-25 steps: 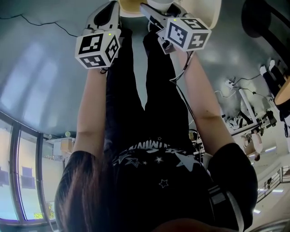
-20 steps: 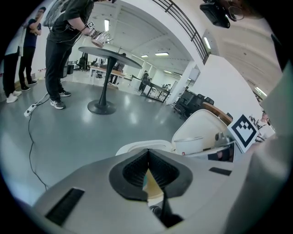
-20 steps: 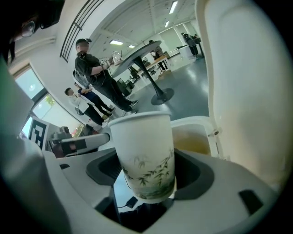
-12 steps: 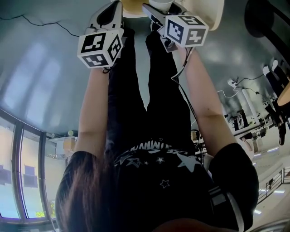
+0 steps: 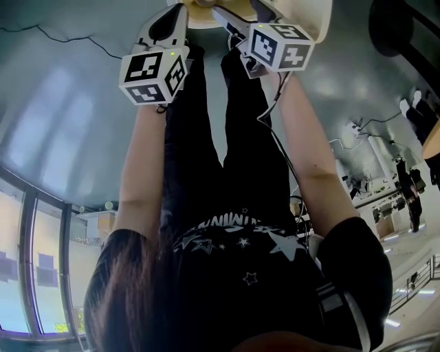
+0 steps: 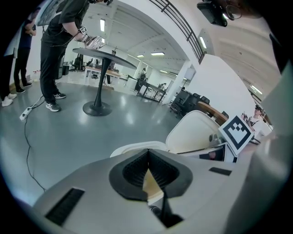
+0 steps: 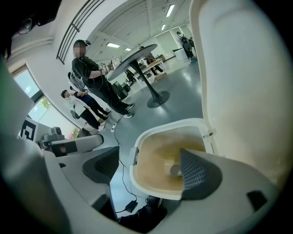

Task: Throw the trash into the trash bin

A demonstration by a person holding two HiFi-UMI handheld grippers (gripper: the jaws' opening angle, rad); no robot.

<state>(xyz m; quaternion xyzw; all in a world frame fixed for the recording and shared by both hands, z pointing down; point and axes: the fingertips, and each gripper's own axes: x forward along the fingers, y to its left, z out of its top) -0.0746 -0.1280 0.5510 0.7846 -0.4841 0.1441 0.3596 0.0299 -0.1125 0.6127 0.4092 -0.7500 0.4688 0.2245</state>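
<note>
A cream trash bin (image 7: 147, 191) stands right below both grippers, its lid (image 7: 242, 68) tipped up on the right. A small pale piece of trash (image 7: 174, 170) lies on the tan bottom inside. My right gripper (image 7: 149, 169) hangs over the bin mouth; its jaws have just been opening and stand wide apart with nothing between them. My left gripper (image 6: 147, 153) is shut, pads meeting at the tip, pointing at the bin rim (image 6: 132, 147) with the lid (image 6: 197, 132) behind. In the head view both grippers (image 5: 172, 14) (image 5: 230, 14) reach the bin (image 5: 309, 14) at the top edge.
A round pedestal table (image 6: 98, 50) with people beside it stands across the grey floor. A cable (image 6: 25, 137) trails over the floor, and a power adapter (image 7: 130, 205) lies by the bin's foot. My own legs (image 5: 220, 137) stand just before the bin.
A white thing that showed at the right gripper's tips in the head view is gone from there. Both grippers stay over the bin, hardly shifted.
</note>
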